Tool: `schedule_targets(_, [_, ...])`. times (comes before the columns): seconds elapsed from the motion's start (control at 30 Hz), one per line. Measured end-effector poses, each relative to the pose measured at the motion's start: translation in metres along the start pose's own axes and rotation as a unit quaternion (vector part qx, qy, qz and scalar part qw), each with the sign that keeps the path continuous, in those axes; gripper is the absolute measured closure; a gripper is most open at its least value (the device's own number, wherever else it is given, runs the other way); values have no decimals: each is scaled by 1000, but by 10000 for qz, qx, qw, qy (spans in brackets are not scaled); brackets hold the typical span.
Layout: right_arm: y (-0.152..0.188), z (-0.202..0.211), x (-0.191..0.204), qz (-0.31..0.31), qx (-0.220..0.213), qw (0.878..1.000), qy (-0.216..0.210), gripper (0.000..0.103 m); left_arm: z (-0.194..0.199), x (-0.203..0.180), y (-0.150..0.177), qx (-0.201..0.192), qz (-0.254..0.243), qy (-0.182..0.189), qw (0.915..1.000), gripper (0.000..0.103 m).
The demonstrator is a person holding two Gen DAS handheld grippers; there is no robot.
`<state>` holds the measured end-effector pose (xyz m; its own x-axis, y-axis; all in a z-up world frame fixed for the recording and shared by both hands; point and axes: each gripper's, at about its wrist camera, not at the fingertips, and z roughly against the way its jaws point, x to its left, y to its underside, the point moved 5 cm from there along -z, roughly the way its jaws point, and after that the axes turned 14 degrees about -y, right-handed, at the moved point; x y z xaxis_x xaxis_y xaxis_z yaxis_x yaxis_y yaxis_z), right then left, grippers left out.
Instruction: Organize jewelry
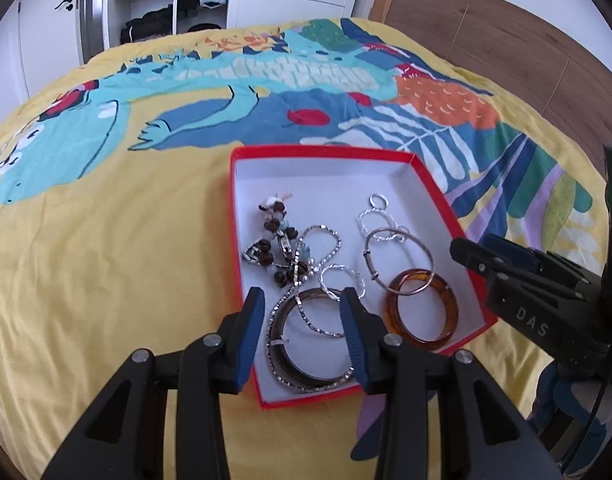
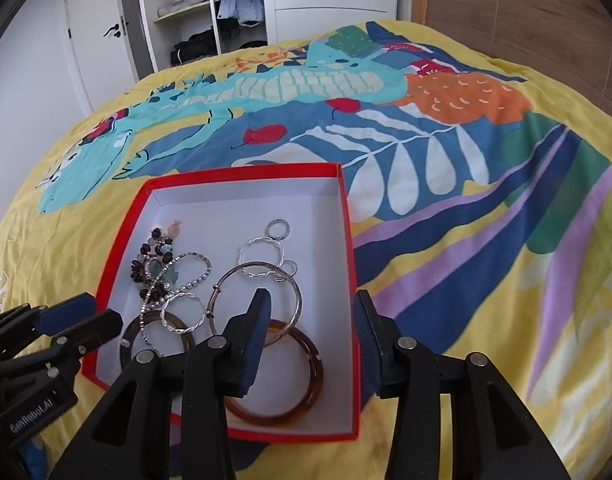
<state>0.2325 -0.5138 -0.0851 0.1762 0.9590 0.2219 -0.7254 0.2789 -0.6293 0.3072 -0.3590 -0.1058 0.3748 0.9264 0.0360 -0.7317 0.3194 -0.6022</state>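
Lying between the open left tool's (image 1: pixel 302 306) fingers: dark bangle (image 1: pixel 306 354).

You can read "DAS" in pale letters on the black plastic right gripper (image 1: pixel 472 254), and "GenRobot.AI" in white letters on the black plastic left gripper (image 2: pixel 78 316).

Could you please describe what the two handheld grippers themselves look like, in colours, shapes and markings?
Both are black plastic clamps with silver rivets at the joints and two fingers faced with ribbed blue pads. The left gripper carries white "GenRobot.AI" lettering on its side, seen from the right wrist view. The right gripper shows white letters "DAS" on its side and a dark cable behind it, seen from the left wrist view.
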Motion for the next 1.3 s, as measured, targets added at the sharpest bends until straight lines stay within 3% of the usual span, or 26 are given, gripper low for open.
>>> schedule_targets(0.17, [3, 25, 14, -55, -172, 9998, -43, 48, 32, 9, -3, -242, 57, -234, 9994, 66])
schedule_targets(0.5, [24, 78, 86, 250, -352, 9988, -236, 24, 121, 63, 15, -704, 359, -1132, 9904, 66])
schedule_targets(0.83, [60, 146, 161, 547, -565, 9956, -504, 16, 210, 123, 56, -892, 810, -1620, 9794, 66])
schedule_targets(1.3, [120, 210, 210, 824, -671, 9920, -682, 15, 311, 169, 133, -1132, 1194, -2003, 9658, 66])
